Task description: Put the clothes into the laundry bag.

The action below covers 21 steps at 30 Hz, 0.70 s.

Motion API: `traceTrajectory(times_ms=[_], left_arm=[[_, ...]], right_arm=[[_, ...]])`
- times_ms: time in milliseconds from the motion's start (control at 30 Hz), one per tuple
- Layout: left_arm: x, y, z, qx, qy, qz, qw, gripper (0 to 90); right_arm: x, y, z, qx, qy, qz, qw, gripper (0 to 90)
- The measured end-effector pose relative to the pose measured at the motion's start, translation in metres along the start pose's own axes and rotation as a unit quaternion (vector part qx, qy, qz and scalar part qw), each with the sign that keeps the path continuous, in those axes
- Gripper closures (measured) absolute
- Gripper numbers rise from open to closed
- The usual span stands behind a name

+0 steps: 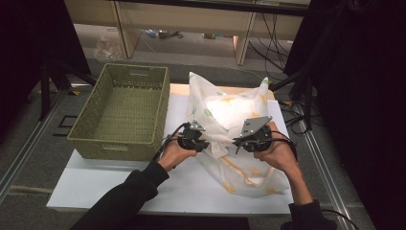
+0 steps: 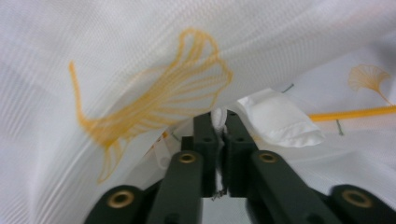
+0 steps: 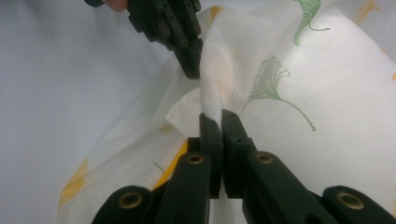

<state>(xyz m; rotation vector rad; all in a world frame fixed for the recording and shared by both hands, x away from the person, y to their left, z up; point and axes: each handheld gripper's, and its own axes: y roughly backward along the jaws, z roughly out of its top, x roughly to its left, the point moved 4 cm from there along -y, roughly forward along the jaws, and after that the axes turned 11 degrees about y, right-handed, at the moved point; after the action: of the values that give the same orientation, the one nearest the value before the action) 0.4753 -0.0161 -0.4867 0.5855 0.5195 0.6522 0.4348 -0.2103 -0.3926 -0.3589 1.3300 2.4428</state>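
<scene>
A white pillowcase printed with yellow and green ginkgo leaves lies on the white table, a pillow bulging inside its far end. My left gripper is shut on a fold of the pillowcase fabric at its near left side. My right gripper is shut on another fold of the same cloth, close beside the left one. In the right gripper view the left gripper pinches the fabric just above my own jaws. A white label tab sticks out near the left jaws.
A green woven basket stands on the table's left half, close to the left hand. The white table top extends in front of it. Shelving, cables and dark stands sit beyond and to the right of the table.
</scene>
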Motion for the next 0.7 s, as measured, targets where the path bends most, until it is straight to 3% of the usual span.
traceTrajectory(times_ms=[100, 267, 433, 633, 700], left_arm=[[-0.005, 0.016, -0.006, 0.001, -0.014, -0.009, 0.9999, 87.2], [-0.015, 0.058, -0.025, -0.008, -0.032, -0.018, 0.9993, 87.1], [-0.02, 0.091, -0.054, -0.024, -0.014, -0.041, 0.9988, 87.0], [-0.017, 0.101, -0.088, 0.004, -0.007, -0.044, 0.999, 86.7], [-0.014, 0.104, -0.096, 0.011, 0.011, -0.049, 0.9987, 86.4]], right_arm=[[0.0, -0.001, -0.001, 0.003, -0.001, -0.004, 1.0, 90.0], [0.0, 0.001, -0.001, 0.004, -0.005, -0.003, 1.0, 90.0], [0.0, 0.0, -0.002, 0.006, 0.003, -0.003, 1.0, 90.0], [0.003, -0.01, -0.002, 0.022, 0.005, 0.011, 0.9997, 90.0], [0.004, -0.013, -0.006, 0.031, -0.004, 0.017, 0.9994, 90.0]])
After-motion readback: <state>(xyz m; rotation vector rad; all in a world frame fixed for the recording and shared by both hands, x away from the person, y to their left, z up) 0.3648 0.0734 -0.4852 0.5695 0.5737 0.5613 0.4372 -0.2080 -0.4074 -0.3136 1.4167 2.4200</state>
